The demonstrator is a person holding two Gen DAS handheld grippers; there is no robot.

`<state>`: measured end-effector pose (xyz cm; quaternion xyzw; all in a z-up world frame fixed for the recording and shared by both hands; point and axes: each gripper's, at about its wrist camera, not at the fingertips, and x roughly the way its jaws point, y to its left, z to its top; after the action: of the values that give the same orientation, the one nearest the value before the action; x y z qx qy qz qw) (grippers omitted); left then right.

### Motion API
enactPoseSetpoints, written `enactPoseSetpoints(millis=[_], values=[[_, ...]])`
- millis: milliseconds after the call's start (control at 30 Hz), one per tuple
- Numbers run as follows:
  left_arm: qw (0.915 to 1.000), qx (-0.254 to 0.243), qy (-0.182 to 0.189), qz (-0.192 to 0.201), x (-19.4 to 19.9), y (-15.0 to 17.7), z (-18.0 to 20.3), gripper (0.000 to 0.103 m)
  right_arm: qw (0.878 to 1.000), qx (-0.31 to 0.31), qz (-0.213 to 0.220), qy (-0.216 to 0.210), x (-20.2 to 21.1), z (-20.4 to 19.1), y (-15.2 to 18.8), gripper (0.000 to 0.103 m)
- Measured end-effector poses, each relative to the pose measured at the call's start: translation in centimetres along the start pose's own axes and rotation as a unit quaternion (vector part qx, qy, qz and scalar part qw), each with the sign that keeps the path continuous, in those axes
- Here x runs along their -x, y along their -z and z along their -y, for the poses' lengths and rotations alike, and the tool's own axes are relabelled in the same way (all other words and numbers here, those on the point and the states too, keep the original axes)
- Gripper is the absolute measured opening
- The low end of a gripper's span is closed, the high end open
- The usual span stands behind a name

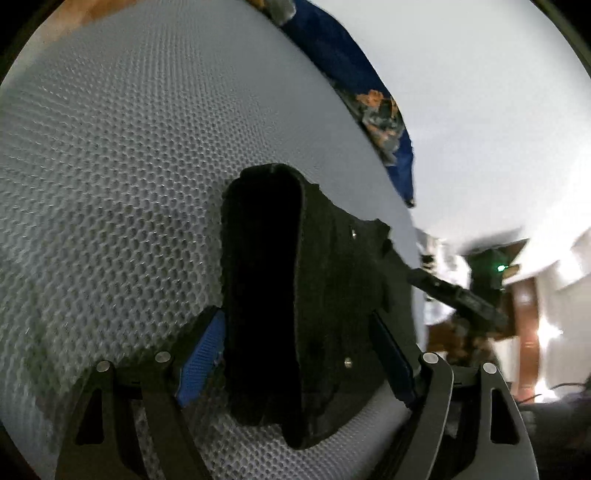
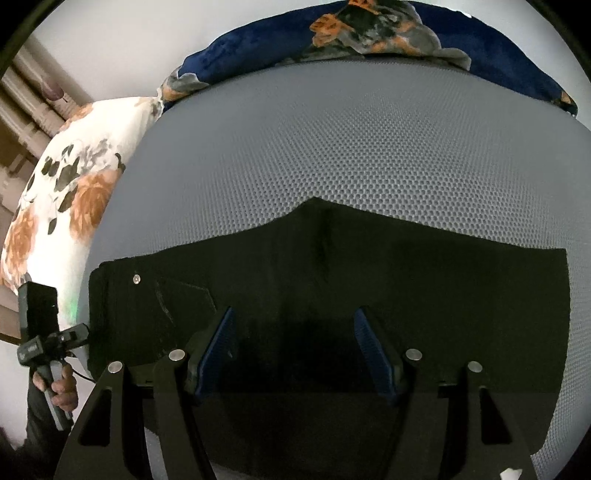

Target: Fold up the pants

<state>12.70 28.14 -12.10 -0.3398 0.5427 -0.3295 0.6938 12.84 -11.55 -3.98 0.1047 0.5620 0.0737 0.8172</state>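
The black pants [image 2: 369, 280] lie on a grey honeycomb-mesh mattress [image 2: 351, 147]. In the right wrist view they spread wide and flat, with a rivet and pocket at the left. My right gripper [image 2: 295, 347] is open, its blue pads [image 2: 221, 343] hovering over the dark cloth near the front edge. In the left wrist view the waistband end of the pants [image 1: 295, 295] stands folded up between my open left gripper [image 1: 295, 354]; its blue pads [image 1: 201, 362] stand on either side of the cloth without pressing it. The left gripper also shows at the far left of the right wrist view [image 2: 48, 339].
A navy floral pillow [image 2: 369, 33] lies along the mattress's far edge and shows in the left wrist view [image 1: 369, 96]. A white floral pillow [image 2: 66, 184] lies at the left. A white wall and a wooden door [image 1: 524, 332] lie beyond the mattress.
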Motion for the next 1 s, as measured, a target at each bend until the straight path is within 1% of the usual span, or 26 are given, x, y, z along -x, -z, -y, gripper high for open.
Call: enactPoseSetpoints(millis=[33, 100, 200, 233, 267, 333, 400, 467, 567, 667, 700, 767, 867, 1000], values=[[0.9998, 0.002, 0.015, -0.01, -0.1, -0.4, -0.2, 0.077, 1.0, 0.001, 0.001, 0.001, 0.1, -0.1, 0.0, 0.065], [0.9994, -0.001, 0.022, -0.027, -0.5, -0.9, -0.2, 0.075, 1.0, 0.001, 0.002, 0.0, 0.0, -0.2, 0.1, 0.065], [0.9987, 0.003, 0.028, -0.043, -1.5, -1.6, 0.0, 0.066, 1.0, -0.005, 0.004, -0.004, -0.2, -0.4, 0.1, 0.065], [0.9985, 0.009, 0.025, -0.047, -2.0, -1.8, 0.0, 0.057, 1.0, -0.008, 0.006, -0.005, -0.1, -0.3, 0.2, 0.065], [0.9985, 0.015, 0.02, -0.049, -2.5, -1.8, 0.0, 0.047, 1.0, -0.01, 0.007, -0.006, 0.0, -0.2, 0.3, 0.065], [0.9984, 0.033, 0.011, -0.045, -3.6, -1.9, 0.3, 0.037, 1.0, -0.015, 0.011, -0.011, 0.3, 0.0, 0.5, 0.065], [0.9986, 0.04, -0.001, -0.036, -3.8, -1.8, 0.7, 0.036, 1.0, -0.017, 0.017, -0.013, 0.6, 0.1, 0.7, 0.065], [0.9985, 0.044, -0.023, -0.022, -3.7, -1.4, 1.3, 0.031, 0.999, -0.017, 0.025, -0.014, 1.2, 0.5, 0.8, 0.065], [0.9969, 0.057, -0.053, -0.006, -4.4, -1.1, 2.8, 0.028, 0.999, -0.024, 0.039, -0.017, 2.1, 1.2, 1.0, 0.065], [0.9943, 0.039, -0.098, 0.014, -4.5, -0.7, 5.9, 0.025, 0.998, -0.034, 0.056, -0.02, 3.3, 2.3, 1.3, 0.065], [0.9939, 0.033, -0.104, 0.017, -4.3, -0.5, 6.6, 0.024, 0.997, -0.039, 0.064, -0.021, 3.9, 2.8, 1.5, 0.065], [0.9933, 0.021, -0.111, 0.025, -4.2, -0.2, 9.1, 0.022, 0.996, -0.045, 0.076, -0.023, 4.7, 3.6, 1.9, 0.065], [0.9935, 0.003, -0.108, 0.036, -4.1, 0.0, 11.9, 0.02, 0.994, -0.056, 0.096, -0.023, 6.2, 5.2, 2.8, 0.065], [0.9935, 0.0, -0.103, 0.047, -4.4, 0.2, 15.5, 0.018, 0.99, -0.079, 0.116, -0.027, 7.8, 8.0, 4.1, 0.065]])
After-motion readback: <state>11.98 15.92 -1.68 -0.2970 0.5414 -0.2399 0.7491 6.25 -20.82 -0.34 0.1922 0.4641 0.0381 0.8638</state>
